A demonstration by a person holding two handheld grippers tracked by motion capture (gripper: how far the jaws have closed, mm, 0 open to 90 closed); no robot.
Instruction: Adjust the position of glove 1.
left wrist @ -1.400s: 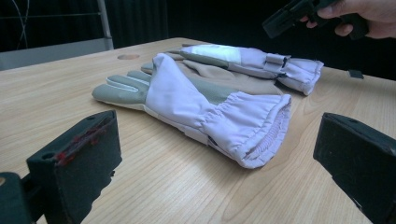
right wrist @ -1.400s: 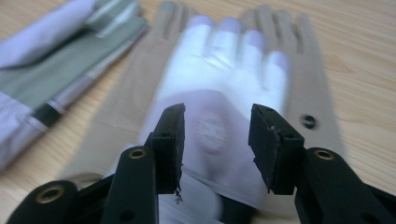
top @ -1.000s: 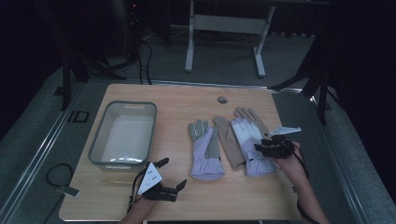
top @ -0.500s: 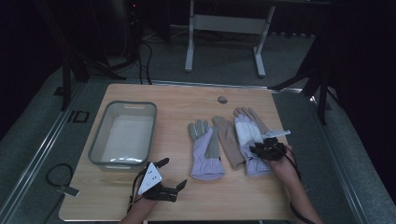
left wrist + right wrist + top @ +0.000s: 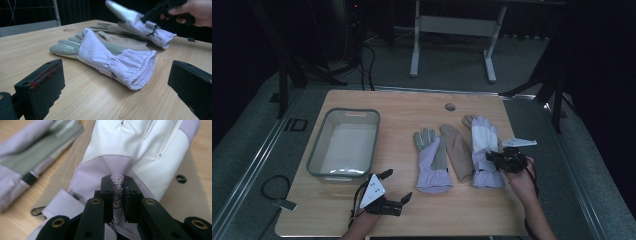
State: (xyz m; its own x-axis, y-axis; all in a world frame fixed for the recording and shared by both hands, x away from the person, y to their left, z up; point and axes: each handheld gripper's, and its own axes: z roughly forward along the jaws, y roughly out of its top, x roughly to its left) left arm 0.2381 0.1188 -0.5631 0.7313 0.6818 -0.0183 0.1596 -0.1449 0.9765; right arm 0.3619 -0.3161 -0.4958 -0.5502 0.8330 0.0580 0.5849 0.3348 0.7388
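Two lavender gloves and a tan glove (image 5: 457, 150) lie side by side on the wooden table (image 5: 412, 105). My right gripper (image 5: 492, 159) is over the wrist of the right lavender-and-white glove (image 5: 484, 137). Its jaws have just been closing and now pinch a fold of that glove (image 5: 140, 147), with a printed label between the pads, right gripper (image 5: 117, 195). The left gripper view has this glove (image 5: 140, 22) raised off the table. The left glove (image 5: 432, 160) lies flat, its cuff (image 5: 140, 72) facing my left gripper (image 5: 397, 185), which stands open near the front edge, left gripper (image 5: 116, 87).
A grey plastic bin (image 5: 343, 112) stands at the left of the table. A small round object (image 5: 450, 106) sits near the far edge. A frame on legs (image 5: 452, 25) stands on the floor beyond the table.
The right gripper has slid left from beside the right glove onto its wrist and closed on the fabric. The left gripper has stayed where it was.
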